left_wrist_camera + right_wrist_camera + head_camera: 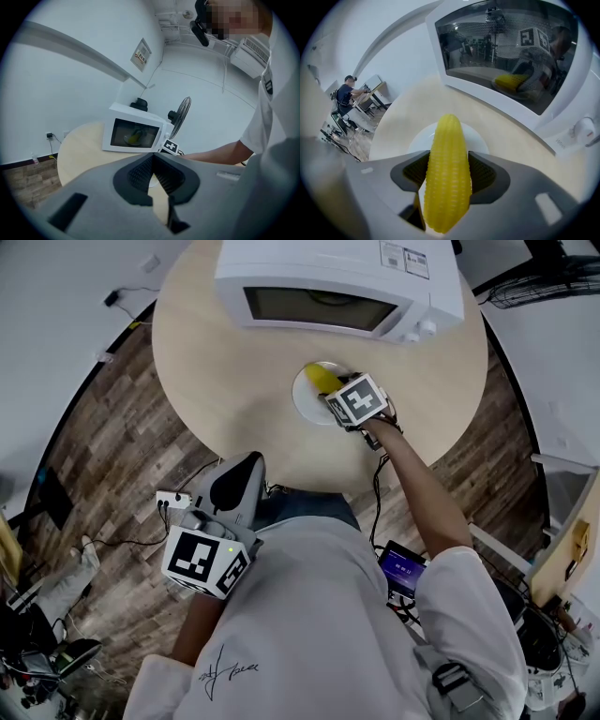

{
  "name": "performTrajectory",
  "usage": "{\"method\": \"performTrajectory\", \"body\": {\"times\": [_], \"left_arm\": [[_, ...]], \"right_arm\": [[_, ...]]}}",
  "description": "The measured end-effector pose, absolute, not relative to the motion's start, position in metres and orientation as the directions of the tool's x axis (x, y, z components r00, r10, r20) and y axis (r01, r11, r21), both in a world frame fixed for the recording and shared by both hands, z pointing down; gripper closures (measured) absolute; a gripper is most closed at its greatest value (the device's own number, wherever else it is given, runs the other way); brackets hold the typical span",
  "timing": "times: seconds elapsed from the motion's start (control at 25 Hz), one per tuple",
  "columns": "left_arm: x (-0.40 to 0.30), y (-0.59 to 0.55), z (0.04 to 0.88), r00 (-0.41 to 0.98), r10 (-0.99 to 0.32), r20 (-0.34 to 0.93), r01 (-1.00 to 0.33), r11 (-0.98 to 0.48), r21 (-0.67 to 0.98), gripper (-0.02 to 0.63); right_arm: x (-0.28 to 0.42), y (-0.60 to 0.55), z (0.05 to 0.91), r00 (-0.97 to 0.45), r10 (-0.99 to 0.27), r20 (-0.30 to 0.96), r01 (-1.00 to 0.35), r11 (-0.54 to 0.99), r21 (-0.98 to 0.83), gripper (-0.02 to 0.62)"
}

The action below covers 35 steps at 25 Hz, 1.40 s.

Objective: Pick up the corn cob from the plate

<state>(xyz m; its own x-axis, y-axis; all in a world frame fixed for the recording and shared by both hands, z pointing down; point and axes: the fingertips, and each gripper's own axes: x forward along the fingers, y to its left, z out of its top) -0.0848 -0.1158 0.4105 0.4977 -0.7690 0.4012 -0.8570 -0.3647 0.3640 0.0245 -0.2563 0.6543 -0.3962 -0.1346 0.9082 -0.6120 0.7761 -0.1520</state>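
Corn cob [447, 173] lies lengthwise between right gripper [449, 165] jaws. Ridged pads press both flanks near mid-length, likely for balanced hold; tip pokes out ahead. White plate [480, 140] sits just beneath and ahead of jaws; unclear whether cob rests on it or hangs clear. Microwave [506, 61] stands beyond. Left gripper [153, 161] hangs back off table [234, 381], jaws together, empty, seemingly kept out of way.

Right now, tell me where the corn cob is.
The corn cob is clamped in the right gripper, over the white plate just in front of the microwave, in the upper middle of the head view.
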Motion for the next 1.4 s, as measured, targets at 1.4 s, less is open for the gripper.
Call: {"method": "performTrajectory", "body": {"times": [1.4], "left_arm": [[-0.083,-0.098,0.398,0.548,-0.759,0.351,-0.829,-0.437,0.35,0.615]], "right_arm": [[0.039,-0.237,0.613,-0.43,-0.25,0.868,-0.718,0.677,-0.161,0.33]]}}
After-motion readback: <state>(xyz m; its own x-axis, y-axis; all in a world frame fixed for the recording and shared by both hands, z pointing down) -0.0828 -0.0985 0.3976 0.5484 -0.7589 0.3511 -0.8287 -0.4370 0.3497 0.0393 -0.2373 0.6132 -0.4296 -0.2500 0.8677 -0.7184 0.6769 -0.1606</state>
